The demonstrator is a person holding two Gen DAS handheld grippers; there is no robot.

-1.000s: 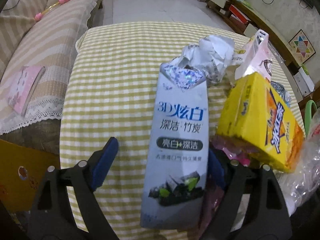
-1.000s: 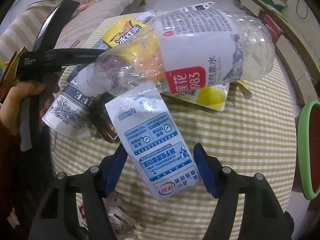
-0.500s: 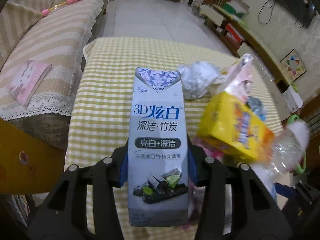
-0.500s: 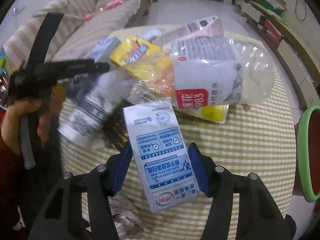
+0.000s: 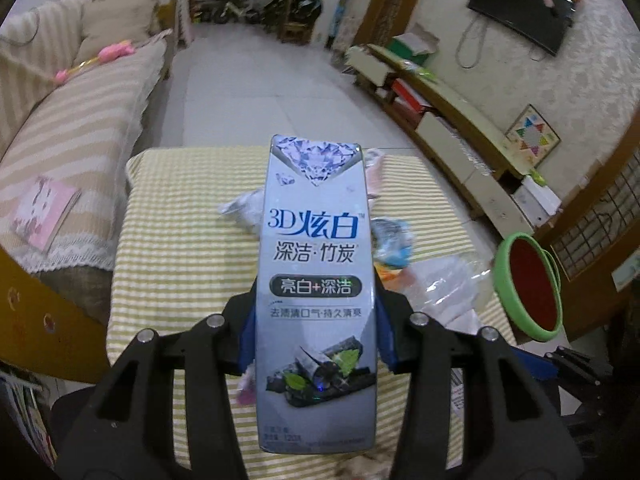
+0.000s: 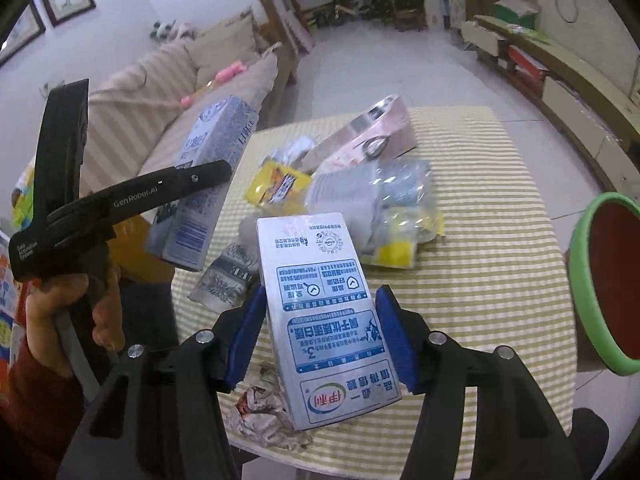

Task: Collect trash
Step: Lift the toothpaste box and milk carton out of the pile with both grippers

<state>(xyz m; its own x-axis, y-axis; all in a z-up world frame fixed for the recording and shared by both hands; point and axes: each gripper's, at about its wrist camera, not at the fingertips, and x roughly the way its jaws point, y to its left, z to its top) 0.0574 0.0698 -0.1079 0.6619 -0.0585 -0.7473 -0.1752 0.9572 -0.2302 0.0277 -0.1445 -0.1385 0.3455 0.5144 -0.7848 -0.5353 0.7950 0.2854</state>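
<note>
Left wrist view: held the left gripper (image 5: 316, 320) clamped on the grey toothpaste box (image 5: 318, 280), both blue pads (image 5: 248, 336) pressed against its long sides near the lower half. A second before, showed the jaws wide apart around the same box as it lay on the checked tablecloth (image 5: 180, 240) against the crumpled foil and the yellow snack box; now carried the box clear of the cloth, top end pointing away from the tool, with more of the room visible beyond it. Left crumpled foil (image 5: 244, 210) and a clear plastic bag (image 5: 448, 284) on the cloth beyond and to the right of the pads. Showed a green-rimmed red bin (image 5: 528, 284) off the table edge, further right of the tool.

Right wrist view: held the right gripper (image 6: 320, 332) shut on the white milk carton (image 6: 320, 316), pads (image 6: 394, 340) pressing its two sides, printing upside down toward the camera. A second earlier, had the pads standing apart beside the carton, with a clear water bottle lying just beyond it; now lifted the carton off the cloth. Beyond the fingertips, left a yellow snack box (image 6: 276, 186), a pink carton (image 6: 368, 140) and a bag of mixed wrappers (image 6: 384, 208) on the table, with crumpled paper (image 6: 264, 412) below the left pad. To the left of the tool, showed a hand (image 6: 76, 316) gripping the other tool's handle, toothpaste box raised in its jaws.
</note>
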